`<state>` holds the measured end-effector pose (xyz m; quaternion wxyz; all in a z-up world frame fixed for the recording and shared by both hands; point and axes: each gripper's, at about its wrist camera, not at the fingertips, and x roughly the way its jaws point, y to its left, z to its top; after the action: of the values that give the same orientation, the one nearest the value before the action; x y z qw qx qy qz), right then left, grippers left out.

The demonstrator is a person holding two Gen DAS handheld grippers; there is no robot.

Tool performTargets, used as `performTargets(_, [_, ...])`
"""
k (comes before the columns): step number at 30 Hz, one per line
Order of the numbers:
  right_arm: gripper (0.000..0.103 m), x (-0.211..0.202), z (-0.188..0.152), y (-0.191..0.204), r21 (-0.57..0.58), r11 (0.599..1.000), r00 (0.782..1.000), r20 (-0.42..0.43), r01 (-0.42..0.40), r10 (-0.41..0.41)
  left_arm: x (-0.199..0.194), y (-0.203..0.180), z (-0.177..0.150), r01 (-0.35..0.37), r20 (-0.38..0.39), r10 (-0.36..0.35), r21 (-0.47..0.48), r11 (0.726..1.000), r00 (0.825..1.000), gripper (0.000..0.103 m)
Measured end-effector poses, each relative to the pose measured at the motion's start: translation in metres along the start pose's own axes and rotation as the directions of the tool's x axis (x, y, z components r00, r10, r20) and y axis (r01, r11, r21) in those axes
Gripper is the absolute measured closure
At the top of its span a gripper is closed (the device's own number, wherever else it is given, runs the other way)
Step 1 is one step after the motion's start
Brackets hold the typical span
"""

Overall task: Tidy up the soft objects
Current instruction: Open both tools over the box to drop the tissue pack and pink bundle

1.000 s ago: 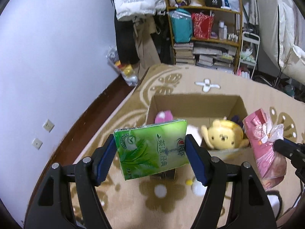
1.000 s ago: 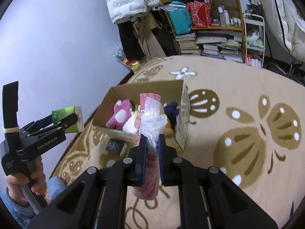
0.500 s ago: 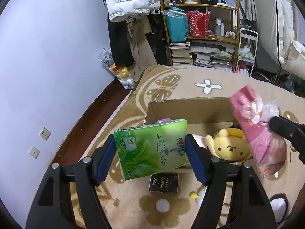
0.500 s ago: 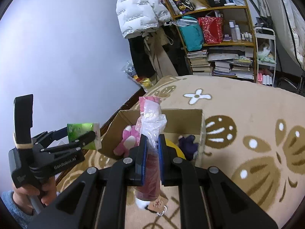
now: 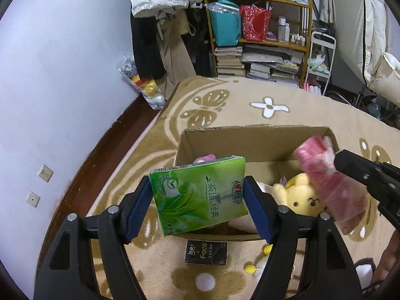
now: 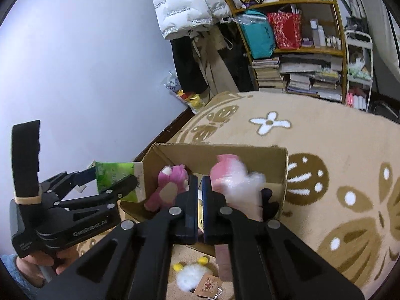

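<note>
My left gripper (image 5: pixel 200 197) is shut on a green tissue pack (image 5: pixel 200 195) and holds it above the near edge of an open cardboard box (image 5: pixel 250 140); it also shows in the right wrist view (image 6: pixel 117 177). My right gripper (image 6: pixel 200 195) is nearly closed; the pink plastic-wrapped pack (image 6: pixel 232 180) is blurred, to the right of its fingers, over the box (image 6: pixel 280 175). Whether the jaws still pinch its plastic I cannot tell. Inside lie a yellow plush (image 5: pixel 297 195) and a pink plush (image 6: pixel 170 187).
A black tissue pack (image 5: pixel 206 252) lies on the beige rug (image 5: pixel 250 105) in front of the box. A white fluffy toy with yellow pompoms and a tag (image 6: pixel 192 277) lies beside it. A cluttered shelf (image 5: pixel 260 25) and hanging coats stand at the back wall.
My right gripper has carried the pink pack over the box, and the pack now sits lower and to the right of the fingers, blurred. The left gripper keeps the green pack at the box's near edge.
</note>
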<state>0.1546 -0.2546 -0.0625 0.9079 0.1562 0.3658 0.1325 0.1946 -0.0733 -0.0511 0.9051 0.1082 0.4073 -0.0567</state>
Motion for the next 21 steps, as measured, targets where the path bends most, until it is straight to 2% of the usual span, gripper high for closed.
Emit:
performTargets(6, [0.096, -0.003, 0.002, -0.009, 0.027, 0.999, 1.0, 0.004, -0.023, 0.023, 0.02, -0.002, -0.001, 0.022, -0.055, -0.022, -0.009, 1.0, 0.998, 0.027])
performTargets(8, [0.096, -0.003, 0.002, -0.014, 0.041, 0.999, 1.0, -0.002, -0.026, 0.026, 0.025, -0.004, -0.002, 0.016, -0.071, -0.015, 0.002, 1.0, 0.997, 0.022])
performTargets(10, [0.096, -0.004, 0.002, -0.017, 0.049, 0.999, 1.0, -0.007, -0.022, 0.023, 0.026, -0.005, -0.003, 0.003, -0.068, -0.002, 0.013, 1.0, 0.998, 0.012])
performTargets(11, [0.096, -0.005, 0.002, -0.017, 0.051, 0.999, 1.0, -0.005, -0.016, 0.017, 0.025, -0.006, -0.003, -0.004, -0.066, 0.005, 0.017, 1.0, 0.998, 0.011])
performTargets(14, [0.086, -0.013, 0.003, -0.019, 0.057, 0.998, 1.0, 0.01, -0.01, 0.009, 0.022, -0.005, -0.003, -0.011, -0.06, 0.012, 0.021, 1.0, 0.998, 0.006])
performTargets(16, [0.063, -0.017, 0.004, -0.02, 0.062, 0.998, 1.0, 0.011, 0.001, -0.001, 0.021, -0.004, -0.004, -0.015, -0.064, 0.016, 0.022, 1.0, 0.998, 0.005])
performTargets(17, [0.057, -0.019, 0.003, -0.02, 0.064, 0.998, 1.0, 0.014, 0.006, -0.007, 0.019, -0.003, -0.004, -0.021, -0.065, 0.023, 0.02, 1.0, 0.998, 0.005])
performTargets(19, [0.036, -0.025, 0.002, -0.021, 0.065, 0.998, 1.0, 0.022, 0.016, -0.018, 0.015, 0.001, -0.005, -0.033, -0.061, 0.034, 0.011, 0.999, 0.998, 0.004])
performTargets(21, [0.022, -0.029, 0.001, -0.02, 0.069, 0.997, 0.999, 0.021, 0.033, -0.035, 0.012, 0.008, -0.005, -0.03, -0.065, 0.029, -0.004, 1.0, 0.997, 0.004])
